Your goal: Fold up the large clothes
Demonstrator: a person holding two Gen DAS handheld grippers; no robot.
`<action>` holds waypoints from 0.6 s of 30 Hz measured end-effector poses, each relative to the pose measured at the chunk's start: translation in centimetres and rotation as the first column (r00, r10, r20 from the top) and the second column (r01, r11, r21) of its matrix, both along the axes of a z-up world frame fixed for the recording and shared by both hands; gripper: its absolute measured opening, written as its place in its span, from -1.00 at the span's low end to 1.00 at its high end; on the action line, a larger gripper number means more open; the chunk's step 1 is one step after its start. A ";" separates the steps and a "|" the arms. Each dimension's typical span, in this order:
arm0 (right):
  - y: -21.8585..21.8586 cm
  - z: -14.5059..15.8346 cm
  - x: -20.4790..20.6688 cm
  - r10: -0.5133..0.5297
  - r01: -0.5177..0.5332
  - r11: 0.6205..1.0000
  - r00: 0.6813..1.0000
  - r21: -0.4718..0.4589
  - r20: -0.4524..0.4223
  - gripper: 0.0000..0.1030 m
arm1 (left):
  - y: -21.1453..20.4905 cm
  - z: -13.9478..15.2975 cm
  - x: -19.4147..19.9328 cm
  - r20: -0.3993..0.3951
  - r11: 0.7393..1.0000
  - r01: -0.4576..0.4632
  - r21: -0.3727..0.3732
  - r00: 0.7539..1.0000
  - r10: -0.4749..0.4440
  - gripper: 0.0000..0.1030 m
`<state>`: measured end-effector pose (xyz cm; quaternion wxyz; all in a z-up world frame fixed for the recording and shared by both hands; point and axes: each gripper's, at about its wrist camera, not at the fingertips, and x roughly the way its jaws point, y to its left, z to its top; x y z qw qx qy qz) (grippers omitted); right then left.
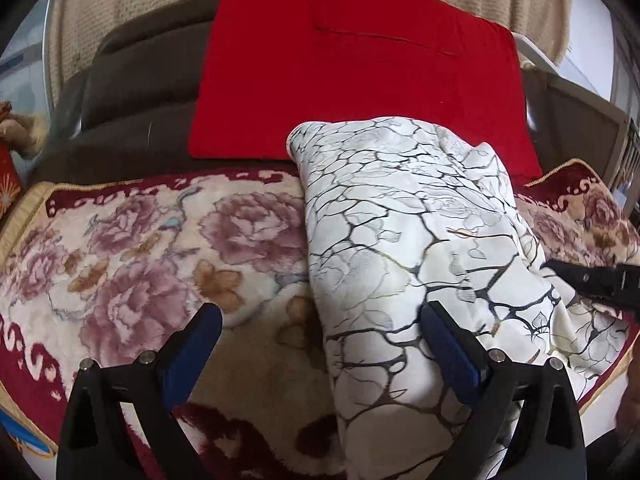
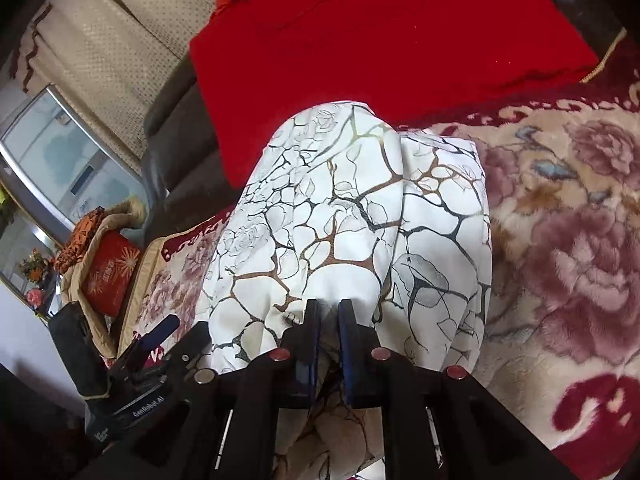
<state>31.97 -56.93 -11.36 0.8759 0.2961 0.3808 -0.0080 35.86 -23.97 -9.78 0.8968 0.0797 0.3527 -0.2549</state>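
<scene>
A white garment with a black and brown crackle print (image 1: 408, 248) lies folded lengthwise on a floral blanket (image 1: 140, 248). My left gripper (image 1: 320, 320) is open, its fingers astride the garment's near left edge without gripping it. My right gripper (image 2: 328, 312) is shut on a bunched edge of the same garment (image 2: 340, 216) and holds it slightly raised. The right gripper's black tip (image 1: 592, 280) shows at the right edge of the left wrist view. The left gripper (image 2: 160, 336) shows at the lower left of the right wrist view.
A flat folded red cloth (image 1: 352, 72) lies just beyond the garment, against a dark brown sofa back (image 1: 136, 96). A beige throw (image 1: 132, 8) covers the sofa top. A red box and clutter (image 2: 108, 272) stand beside the sofa end.
</scene>
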 end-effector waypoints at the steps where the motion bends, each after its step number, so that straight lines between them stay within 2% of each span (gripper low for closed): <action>1: 0.0 0.4 -0.1 0.000 0.000 1.000 1.000 -0.017 0.005 -0.76 | -0.2 0.0 -0.2 0.010 1.000 0.002 0.007 1.000 -0.002 0.93; 5: 1.0 2.4 -1.3 -0.003 0.009 0.997 0.998 -0.079 0.070 -0.76 | 0.0 0.1 -0.2 0.005 1.000 0.000 0.003 1.000 0.000 0.93; 8: 2.6 3.9 -1.8 0.043 -0.027 0.993 0.990 -0.111 0.138 -0.76 | 0.2 0.3 -0.4 0.012 1.000 -0.001 0.007 1.000 0.001 0.93; 10: 3.7 4.3 -2.1 0.068 -0.044 0.987 0.986 -0.155 0.152 -0.76 | 0.2 0.4 -0.8 0.038 1.000 0.005 0.029 0.999 -0.006 0.93; 12: 4.2 2.9 -1.4 0.066 -0.051 0.982 0.995 -0.181 0.073 -0.78 | 0.1 0.5 -1.2 0.062 0.999 0.010 0.048 0.998 -0.013 0.93; 14: 3.6 0.1 -0.2 0.049 -0.054 0.989 0.998 -0.137 -0.042 -0.79 | 0.0 0.5 -1.4 0.075 0.998 0.020 0.063 0.997 -0.025 0.93; 16: 3.0 -0.5 -0.1 0.045 -0.049 0.995 0.998 -0.092 -0.047 -0.79 | -0.1 0.6 -1.7 0.101 0.996 0.016 0.083 0.995 -0.024 0.93; 18: 3.1 0.2 -0.3 0.054 -0.055 0.994 0.998 -0.097 -0.021 -0.79 | -0.1 0.7 -1.7 0.117 0.995 0.016 0.097 0.993 -0.028 0.93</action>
